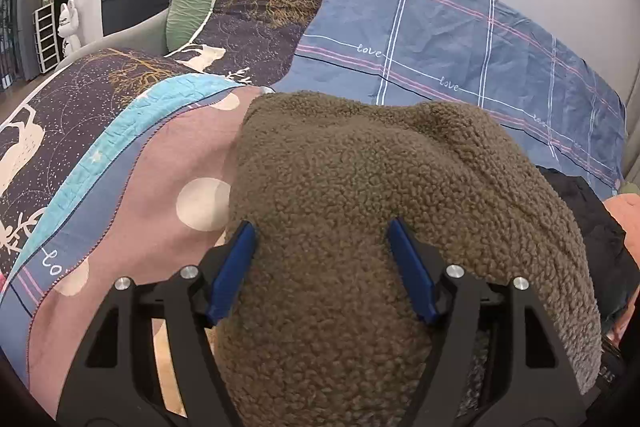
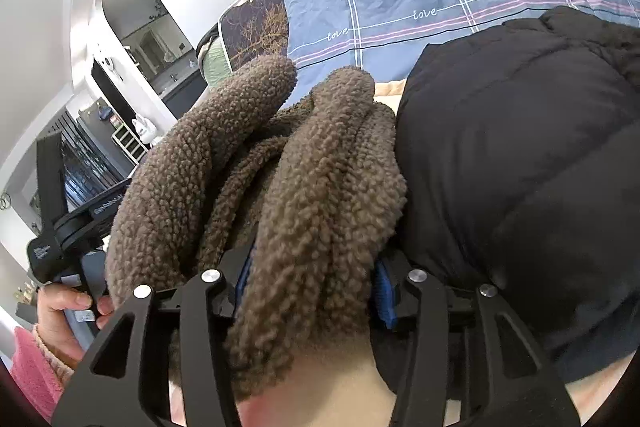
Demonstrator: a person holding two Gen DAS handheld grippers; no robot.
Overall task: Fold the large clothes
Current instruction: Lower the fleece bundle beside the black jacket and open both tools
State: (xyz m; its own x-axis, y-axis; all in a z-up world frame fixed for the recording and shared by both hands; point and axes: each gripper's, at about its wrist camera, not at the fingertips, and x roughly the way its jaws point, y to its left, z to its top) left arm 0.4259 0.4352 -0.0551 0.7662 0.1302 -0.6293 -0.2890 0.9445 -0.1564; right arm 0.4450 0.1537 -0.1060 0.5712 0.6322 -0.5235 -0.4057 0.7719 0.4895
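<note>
A bulky brown fleece garment [image 1: 360, 187] lies heaped on the bed, filling the middle of the left wrist view. My left gripper [image 1: 322, 227] has its blue fingers [image 1: 236, 267] wide apart, with the fleece bulging between and over them. In the right wrist view the same fleece [image 2: 312, 195] hangs in thick folds. My right gripper [image 2: 312, 291] is closed around a fold of it, and its blue pads [image 2: 384, 295] are mostly buried. The other hand-held gripper [image 2: 72, 227] and the person's hand [image 2: 68, 311] show at the left.
A black padded jacket [image 2: 520, 167] lies right beside the fleece, also at the right in the left wrist view [image 1: 592, 227]. The bed carries a blue checked sheet [image 1: 440, 39], a dark patterned quilt [image 1: 260, 11] and a pink dotted blanket [image 1: 168, 187]. Room furniture stands far left.
</note>
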